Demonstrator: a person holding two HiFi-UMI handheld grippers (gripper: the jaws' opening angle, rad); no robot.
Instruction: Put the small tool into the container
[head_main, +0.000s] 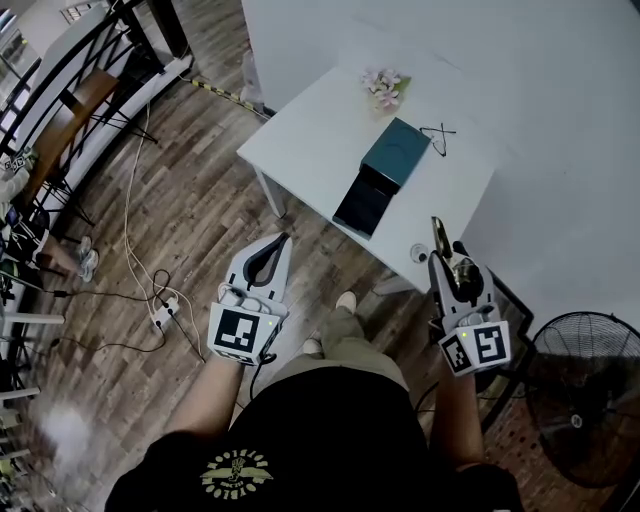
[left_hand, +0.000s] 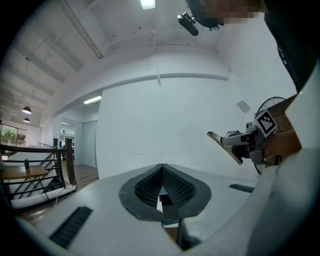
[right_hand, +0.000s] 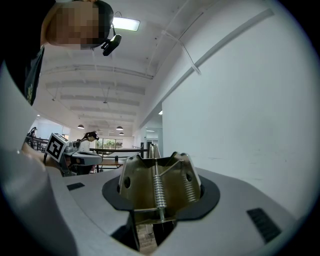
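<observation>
My right gripper (head_main: 452, 262) is shut on the small tool (head_main: 443, 248), a brass-coloured metal piece with coil springs. It fills the space between the jaws in the right gripper view (right_hand: 159, 186) and sticks out of them in the left gripper view (left_hand: 226, 145). This gripper is held in the air off the near corner of the white table (head_main: 310, 150). The container (head_main: 396, 150), a teal box with a dark lid (head_main: 363, 203) lying open toward me, stands on the table. My left gripper (head_main: 281, 243) is raised over the floor to the left, tips together (left_hand: 161, 169), holding nothing.
Pink flowers (head_main: 383, 88) and a pair of glasses (head_main: 437, 131) lie beyond the box, and a small round item (head_main: 418, 252) sits near the table corner. A standing fan (head_main: 585, 395) is at the right, a power strip with cables (head_main: 160, 315) on the wooden floor, and a chair (head_main: 62, 128) far left.
</observation>
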